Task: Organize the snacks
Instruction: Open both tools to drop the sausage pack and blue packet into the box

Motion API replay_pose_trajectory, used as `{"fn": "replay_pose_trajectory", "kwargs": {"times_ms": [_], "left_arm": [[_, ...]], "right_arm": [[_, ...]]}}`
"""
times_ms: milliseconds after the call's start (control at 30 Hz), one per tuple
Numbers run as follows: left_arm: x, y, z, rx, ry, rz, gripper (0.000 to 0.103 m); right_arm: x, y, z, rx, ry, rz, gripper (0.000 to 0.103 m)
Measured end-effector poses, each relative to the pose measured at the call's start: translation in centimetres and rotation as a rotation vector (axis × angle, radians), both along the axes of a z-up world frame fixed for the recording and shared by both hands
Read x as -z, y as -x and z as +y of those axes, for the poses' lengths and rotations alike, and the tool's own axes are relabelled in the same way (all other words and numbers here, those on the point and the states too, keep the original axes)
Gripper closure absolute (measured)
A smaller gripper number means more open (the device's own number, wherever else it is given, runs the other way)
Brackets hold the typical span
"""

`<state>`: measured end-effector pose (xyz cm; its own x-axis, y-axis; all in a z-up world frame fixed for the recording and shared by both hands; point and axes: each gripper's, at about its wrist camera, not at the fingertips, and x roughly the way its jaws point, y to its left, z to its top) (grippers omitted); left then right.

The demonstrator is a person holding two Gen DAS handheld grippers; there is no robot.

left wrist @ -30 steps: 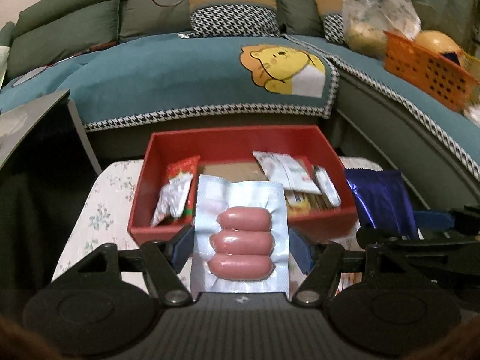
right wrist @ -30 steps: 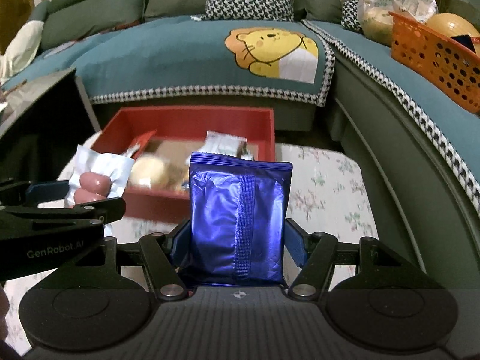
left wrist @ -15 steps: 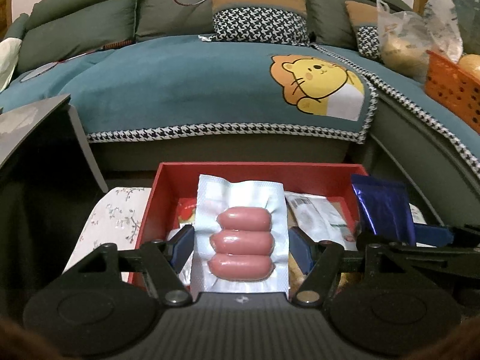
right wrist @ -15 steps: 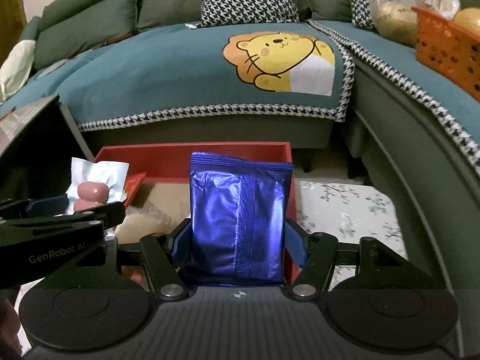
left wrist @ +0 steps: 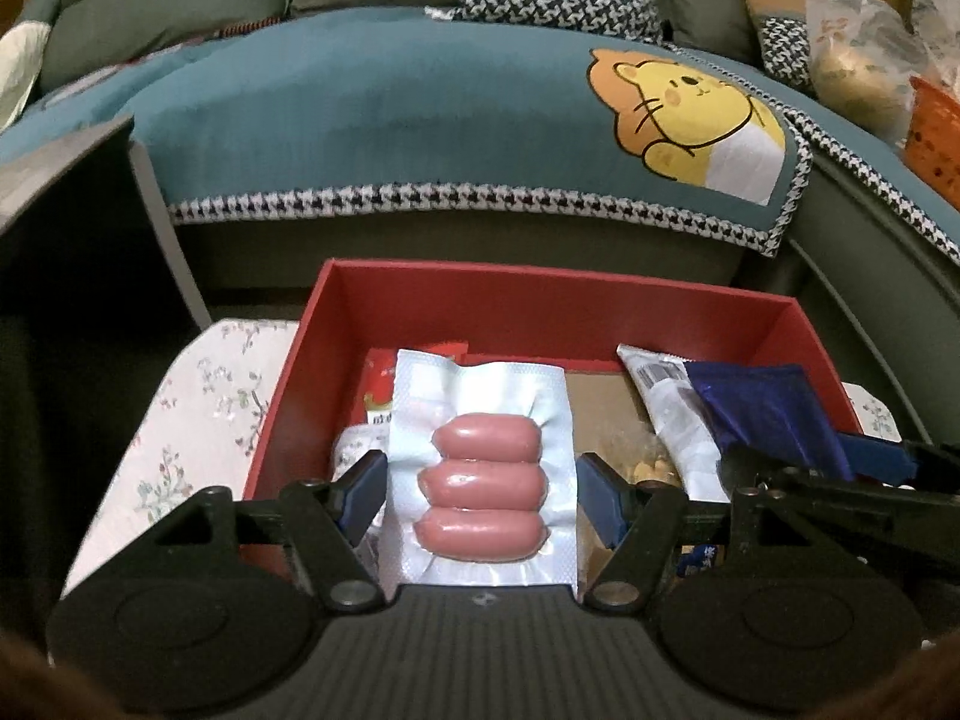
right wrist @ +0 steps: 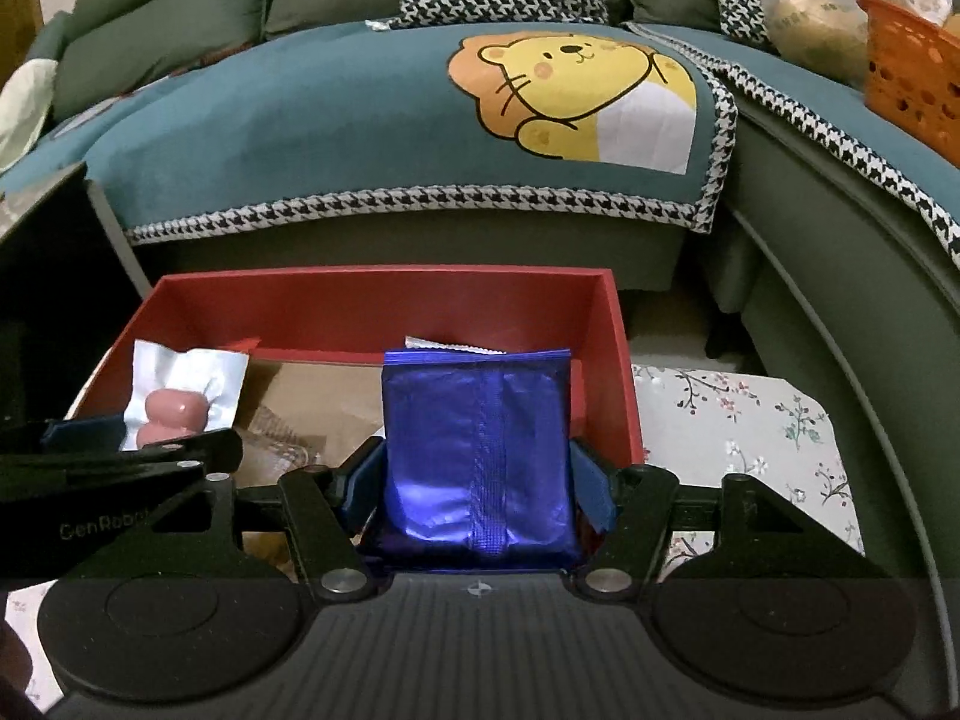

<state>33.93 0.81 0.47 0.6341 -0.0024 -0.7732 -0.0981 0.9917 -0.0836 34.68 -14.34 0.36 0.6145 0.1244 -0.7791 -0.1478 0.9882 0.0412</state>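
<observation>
A clear pack of three pink sausages (left wrist: 480,480) stands between the blue pads of my left gripper (left wrist: 480,495), which is shut on it above the left half of the red box (left wrist: 540,282). My right gripper (right wrist: 478,480) has a shiny blue pouch (right wrist: 474,420) upright between its pads. Its jaws are opening, and the pads still touch the pouch's sides. The pouch hangs over the right half of the red box (right wrist: 384,300). Each view catches the other gripper's load: the blue pouch (left wrist: 774,414) at the right, the sausage pack (right wrist: 180,396) at the left.
In the box lie a red packet (left wrist: 384,384), a white packet (left wrist: 672,414) and other snacks. The box sits on a floral tablecloth (right wrist: 750,432). Behind is a sofa with a teal cover (left wrist: 420,120); an orange basket (right wrist: 912,72) sits on it at the right.
Both grippers have moved forward and down, from in front of the red box to over its inside, each carrying its pack. The right jaws stand slightly wider.
</observation>
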Motion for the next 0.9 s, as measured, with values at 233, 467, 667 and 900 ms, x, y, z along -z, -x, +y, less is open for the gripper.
{"fn": "replay_pose_trajectory", "kwargs": {"times_ms": [233, 467, 667, 900], "left_arm": [[-0.4, 0.1, 0.0, -0.002, 0.001, 0.004, 0.016], [-1.3, 0.4, 0.3, -0.011, 0.019, -0.027, 0.015], [-2.0, 1.1, 0.3, 0.000, 0.051, -0.035, 0.012], [-2.9, 2.8, -0.9, 0.048, 0.050, -0.036, 0.012]], "right_arm": [[0.0, 0.0, -0.6, 0.021, -0.001, -0.005, 0.019], [-0.5, 0.2, -1.0, 0.027, -0.040, -0.033, 0.016], [-1.5, 0.5, -1.7, 0.039, -0.058, -0.061, 0.014], [-3.1, 1.8, -3.4, 0.069, -0.035, -0.089, 0.014]]}}
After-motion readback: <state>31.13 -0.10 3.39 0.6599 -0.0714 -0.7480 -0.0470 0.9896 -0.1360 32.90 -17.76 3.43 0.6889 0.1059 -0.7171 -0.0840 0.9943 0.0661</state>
